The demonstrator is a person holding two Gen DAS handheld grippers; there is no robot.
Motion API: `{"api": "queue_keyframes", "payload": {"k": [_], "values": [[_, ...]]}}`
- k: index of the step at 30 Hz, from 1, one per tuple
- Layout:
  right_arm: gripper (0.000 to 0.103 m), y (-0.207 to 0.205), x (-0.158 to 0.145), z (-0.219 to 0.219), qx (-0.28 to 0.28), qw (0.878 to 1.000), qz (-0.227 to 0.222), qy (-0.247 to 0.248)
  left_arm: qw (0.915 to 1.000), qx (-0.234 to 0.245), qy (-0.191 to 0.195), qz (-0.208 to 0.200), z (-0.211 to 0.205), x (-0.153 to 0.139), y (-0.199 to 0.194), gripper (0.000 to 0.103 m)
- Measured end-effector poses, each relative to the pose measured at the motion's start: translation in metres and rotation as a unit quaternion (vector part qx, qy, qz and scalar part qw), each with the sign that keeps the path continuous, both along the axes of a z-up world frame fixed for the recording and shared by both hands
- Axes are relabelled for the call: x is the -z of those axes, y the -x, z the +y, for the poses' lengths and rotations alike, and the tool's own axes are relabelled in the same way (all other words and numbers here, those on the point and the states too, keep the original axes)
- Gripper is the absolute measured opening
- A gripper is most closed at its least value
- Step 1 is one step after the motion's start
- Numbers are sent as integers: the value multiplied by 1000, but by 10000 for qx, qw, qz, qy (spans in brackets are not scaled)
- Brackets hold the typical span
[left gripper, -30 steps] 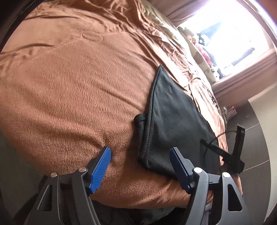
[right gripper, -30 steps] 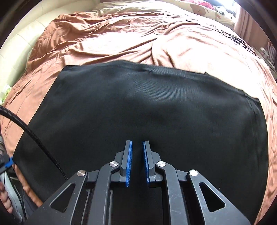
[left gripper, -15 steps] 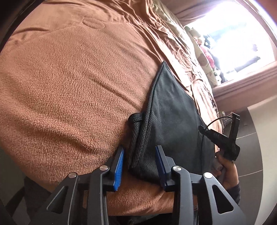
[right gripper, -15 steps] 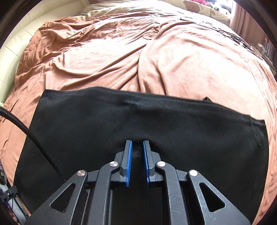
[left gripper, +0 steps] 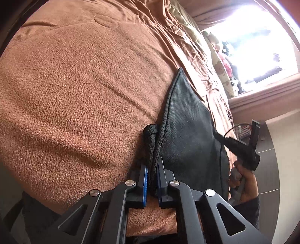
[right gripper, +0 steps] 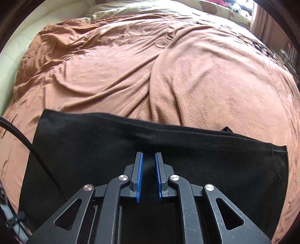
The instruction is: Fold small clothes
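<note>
A black mesh garment [left gripper: 187,131] lies flat on a brown blanket [left gripper: 84,84], near the bed's front edge. My left gripper [left gripper: 151,166] is shut on its bunched, hemmed side edge, where a small loop of fabric sticks up. In the right wrist view the garment [right gripper: 93,150] spreads wide under my right gripper [right gripper: 149,155], whose blue pads stand close together with black cloth pinched between them. A hand [left gripper: 245,180] holds that right gripper at the garment's opposite side.
The brown blanket [right gripper: 206,84] covers the bed in soft wrinkles beyond the garment. Cream bedding and patterned pillows [right gripper: 131,11] lie at the far end. A bright window [left gripper: 262,47] is at the right. A black cable [right gripper: 28,144] crosses the garment's left part.
My left gripper moved onto the garment's side edge and went from open to shut on it. In the right wrist view the garment's far edge has drawn nearer, baring more blanket.
</note>
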State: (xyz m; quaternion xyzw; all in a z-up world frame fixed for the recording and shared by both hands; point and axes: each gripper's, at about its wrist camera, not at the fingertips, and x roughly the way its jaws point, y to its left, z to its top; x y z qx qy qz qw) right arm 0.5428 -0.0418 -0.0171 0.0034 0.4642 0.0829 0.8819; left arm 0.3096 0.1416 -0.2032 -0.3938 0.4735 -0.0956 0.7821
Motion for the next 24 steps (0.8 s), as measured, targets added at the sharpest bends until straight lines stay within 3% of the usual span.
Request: {"api": "queue_keyframes", "payload": {"k": [13,24], "values": [[10,84,8,-2,-677,9964,336,-394,9984,106,370,-404,5,-25,7,6],[10,148,19,-18,-598,9948,337,-754,9953,280,552,-742,-7,-58,-1,5]]}}
